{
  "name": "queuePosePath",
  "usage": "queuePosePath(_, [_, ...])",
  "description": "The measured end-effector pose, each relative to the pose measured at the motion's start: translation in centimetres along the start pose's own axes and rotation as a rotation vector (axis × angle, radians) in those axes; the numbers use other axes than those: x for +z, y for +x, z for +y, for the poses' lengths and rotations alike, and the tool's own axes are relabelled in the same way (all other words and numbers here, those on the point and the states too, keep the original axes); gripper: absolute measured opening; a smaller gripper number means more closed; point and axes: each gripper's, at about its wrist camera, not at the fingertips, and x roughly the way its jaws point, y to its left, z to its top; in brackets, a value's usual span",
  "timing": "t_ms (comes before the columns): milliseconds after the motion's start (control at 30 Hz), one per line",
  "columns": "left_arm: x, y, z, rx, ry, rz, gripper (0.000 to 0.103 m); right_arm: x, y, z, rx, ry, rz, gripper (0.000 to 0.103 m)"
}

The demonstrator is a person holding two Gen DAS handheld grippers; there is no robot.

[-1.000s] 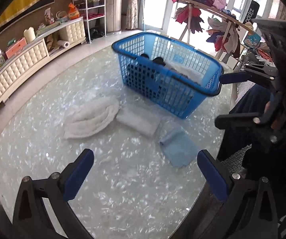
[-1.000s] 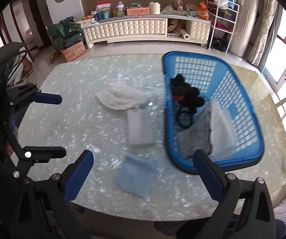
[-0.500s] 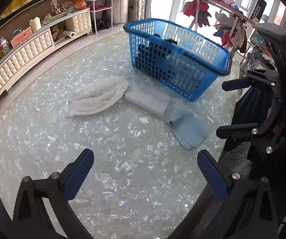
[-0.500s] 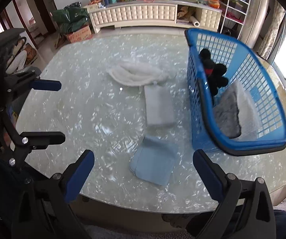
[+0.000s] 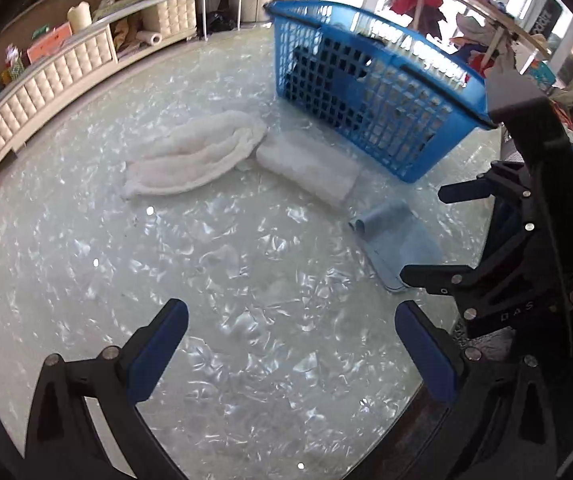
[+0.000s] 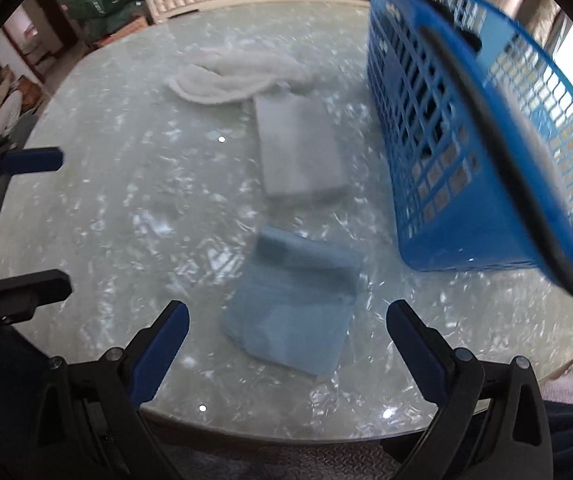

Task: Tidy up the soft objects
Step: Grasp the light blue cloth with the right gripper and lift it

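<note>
Wide apart and empty, the left claw hangs over the bare middle of the glass desk. Beyond lie a white fluffy towel, a grey folded cloth and, at the right edge, a blue cloth beside the blue basket.

Equally wide and empty, the right claw frames the blue cloth near the front edge: probably an approach, calling for descent and closing. Blur softens this view; the basket's contents are mostly hidden.

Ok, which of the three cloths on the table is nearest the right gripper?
The light blue cloth, lying just ahead of the open right gripper. The grey folded towel and white fluffy towel lie farther back.
</note>
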Motion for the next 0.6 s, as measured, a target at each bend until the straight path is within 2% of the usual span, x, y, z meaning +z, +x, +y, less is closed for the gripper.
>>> queuePosePath(200, [0.3,1.6,0.7,0.016,-0.024,0.027,0.103,0.5,2.3,-0.5,-0.020,0.036,0.030,0.100])
queuePosePath(333, [0.6,2.0,0.9,0.030,-0.020,0.021,0.103,0.9,3.0,-0.4,-0.049,0.022,0.013,0.100])
queuePosePath(367, [0.7,2.1,1.0,0.031,-0.020,0.024,0.103,1.0,3.1,-0.5,-0.054,0.019,0.009,0.098])
queuePosePath(433, [0.9,2.5,1.1,0.032,-0.024,0.031,0.103,0.9,3.3,-0.1,-0.064,0.004,0.005,0.075])
queuePosePath(600, [1.3,3.2,1.3,0.040,-0.029,0.044,0.103,0.4,3.7,0.4,-0.044,-0.006,0.000,0.066])
